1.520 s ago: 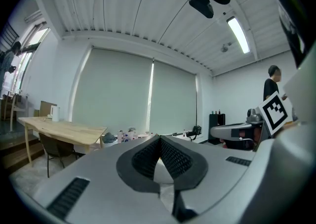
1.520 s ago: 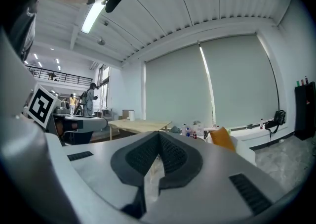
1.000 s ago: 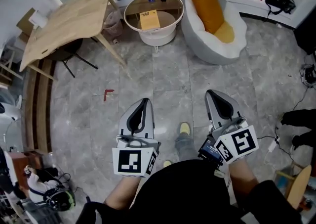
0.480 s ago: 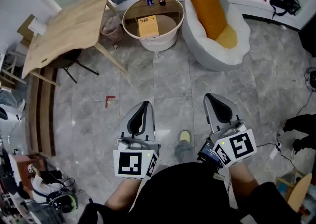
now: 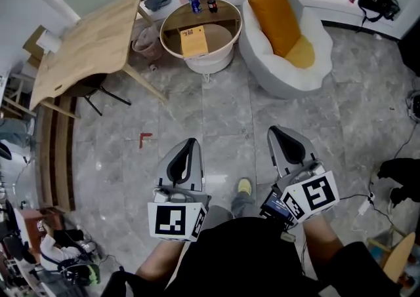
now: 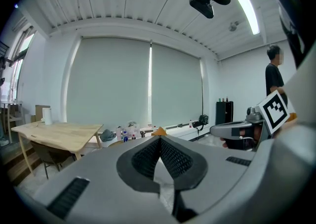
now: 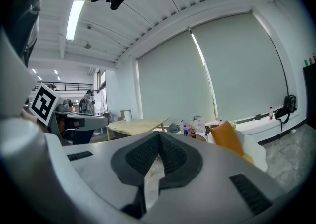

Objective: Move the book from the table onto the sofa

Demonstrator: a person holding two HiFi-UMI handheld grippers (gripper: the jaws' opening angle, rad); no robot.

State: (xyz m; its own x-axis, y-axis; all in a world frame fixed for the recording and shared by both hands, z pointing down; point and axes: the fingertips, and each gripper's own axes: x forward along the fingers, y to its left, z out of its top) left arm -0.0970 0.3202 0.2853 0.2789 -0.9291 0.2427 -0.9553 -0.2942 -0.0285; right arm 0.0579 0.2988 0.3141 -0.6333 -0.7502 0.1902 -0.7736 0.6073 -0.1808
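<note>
Plainly, the approach is the step in hand, and nothing is gripped yet: the left gripper (image 5: 191, 141) and the right gripper (image 5: 279, 130) are held side by side above the grey floor, and in each gripper view the jaws are seen pressed together with nothing between them. The book (image 5: 193, 40) is seen lying flat on the round table (image 5: 163, 32), well ahead of both grippers, with small bottles (image 5: 195, 6) standing at the table's far edge. The sofa (image 5: 289, 80), white with an orange cushion (image 5: 275, 15), is placed just beside the table on its right, so only a short carry should be needed once the book is taken. For the approach to be done well, the table should be met squarely from the near side, and the leg of the wooden table (image 5: 85, 46) on the left should be kept clear. The jaws would best be opened before the rim is reached. Since the book lies flat, one edge will probably have to be lifted or slid out before it can be clamped, and the bottles should be left undisturbed.
</note>
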